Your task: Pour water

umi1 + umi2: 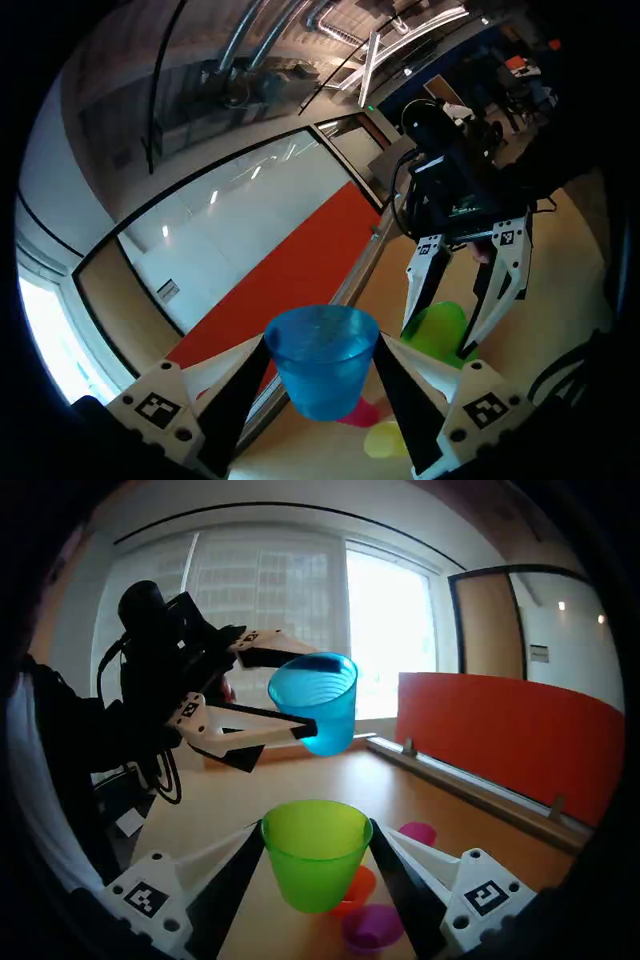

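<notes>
- Cups first: blue cup (pixel 322 368) is clamped between both fingers of the left gripper (pixel 322 348), held high. Green cup (pixel 314 864) is pinched the same way in the right gripper (pixel 316 832), lower down.
- I'd bring blue's rim right over green's mouth, then tip slowly.
- Can't tell if there's water inside.
- Orange cup (pixel 356 888), purple cup (pixel 372 928) and magenta cup (pixel 418 832) sit on the table (pixel 320 780) underneath, so spills would probably land there.

**White fingers, black housing, dark sleeve**

The left gripper (pixel 322 352) has white plastic fingers (pixel 208 368) lined black inside. Each carries a square black-and-white marker (pixel 157 408) and small dark screws (pixel 182 434) at the frame's lower corners. The right gripper (pixel 316 840) matches. At the upper left of the right gripper view, a black camera housing (pixel 150 612) trails a looping black cable (pixel 172 788) beside a dark sleeve (pixel 80 736).
</notes>
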